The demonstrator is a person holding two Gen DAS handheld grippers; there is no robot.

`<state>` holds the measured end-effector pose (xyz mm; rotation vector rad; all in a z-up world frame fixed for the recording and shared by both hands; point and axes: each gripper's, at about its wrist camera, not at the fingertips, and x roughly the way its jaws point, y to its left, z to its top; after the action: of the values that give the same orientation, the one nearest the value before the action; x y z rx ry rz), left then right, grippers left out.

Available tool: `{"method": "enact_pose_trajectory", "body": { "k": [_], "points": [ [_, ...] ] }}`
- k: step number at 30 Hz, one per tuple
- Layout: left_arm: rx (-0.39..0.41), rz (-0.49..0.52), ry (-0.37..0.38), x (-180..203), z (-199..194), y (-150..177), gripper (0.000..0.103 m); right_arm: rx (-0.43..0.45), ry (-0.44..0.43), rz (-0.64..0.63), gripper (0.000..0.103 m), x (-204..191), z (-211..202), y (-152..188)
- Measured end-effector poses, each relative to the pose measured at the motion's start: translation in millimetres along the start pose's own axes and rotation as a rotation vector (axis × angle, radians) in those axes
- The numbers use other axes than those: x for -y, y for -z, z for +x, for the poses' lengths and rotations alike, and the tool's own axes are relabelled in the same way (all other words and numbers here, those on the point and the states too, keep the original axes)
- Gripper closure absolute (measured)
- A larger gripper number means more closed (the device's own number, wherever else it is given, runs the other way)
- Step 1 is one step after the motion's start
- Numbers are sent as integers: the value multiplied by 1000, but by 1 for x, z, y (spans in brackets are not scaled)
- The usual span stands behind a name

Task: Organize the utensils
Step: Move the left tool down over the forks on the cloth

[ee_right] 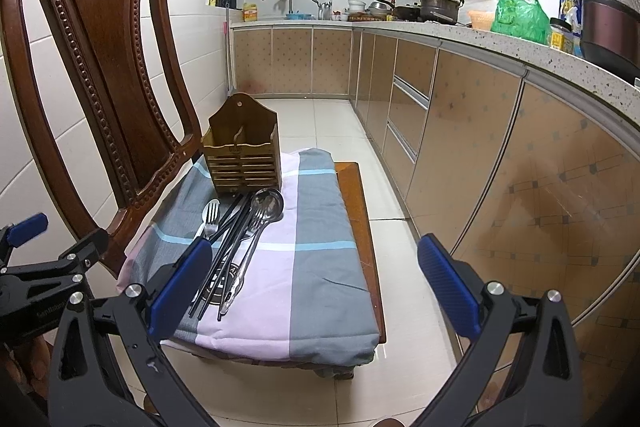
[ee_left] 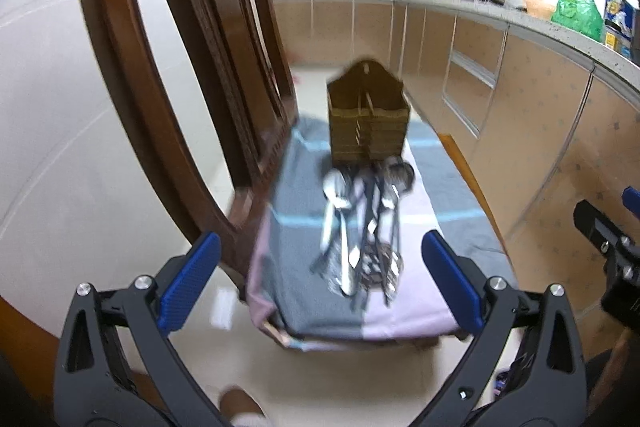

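A pile of utensils [ee_right: 236, 243] lies on a checked cloth [ee_right: 320, 251] spread over the seat of a wooden chair: a ladle [ee_right: 269, 205], a fork [ee_right: 211, 225], a spoon and black chopsticks [ee_right: 224, 263]. Behind them stands a slatted wooden utensil holder [ee_right: 243, 157], upright, with nothing seen inside. The left wrist view shows the same pile [ee_left: 360, 227] and holder [ee_left: 367, 117], blurred. My left gripper [ee_left: 320, 283] is open above the seat's near edge, holding nothing. My right gripper [ee_right: 314, 285] is also open and hangs over the cloth's near half, holding nothing.
The carved chair back [ee_right: 100, 67] rises on the left of the seat. Kitchen cabinets [ee_right: 460, 131] and a worktop [ee_right: 520, 39] with pots and a green bag [ee_right: 520, 15] run along the right. White tiled floor [ee_right: 332, 123] surrounds the chair. A foot [ee_left: 240, 405] shows below.
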<state>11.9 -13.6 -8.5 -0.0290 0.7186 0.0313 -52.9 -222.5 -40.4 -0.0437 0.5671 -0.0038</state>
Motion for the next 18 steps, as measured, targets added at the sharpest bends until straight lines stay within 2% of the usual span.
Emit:
{"method": "enact_pose_trajectory", "body": {
  "k": [2,4,6,8,10,12,14,16,18],
  "points": [
    [-55,-2,45,-1,7,-1,4,12,-8,13,3,3,0,0],
    [-50,-1,62,-1,7,0,4,49,-16,34,3,8,-4,1],
    [-26,19,37,1,4,1,4,122,-24,47,3,12,-11,5],
    [-3,81,0,9,4,6,4,187,-46,44,3,15,-16,11],
    [18,103,8,12,3,10,4,146,-33,39,3,19,-10,10],
    [47,105,29,14,1,12,4,94,-82,20,3,22,-3,8],
    [77,119,-15,16,0,11,4,76,-87,10,3,25,2,6],
    [75,131,-27,19,5,11,4,68,-94,-2,3,28,6,2],
    [70,99,19,17,13,12,4,68,-82,-13,3,28,11,-2]
  ]
}}
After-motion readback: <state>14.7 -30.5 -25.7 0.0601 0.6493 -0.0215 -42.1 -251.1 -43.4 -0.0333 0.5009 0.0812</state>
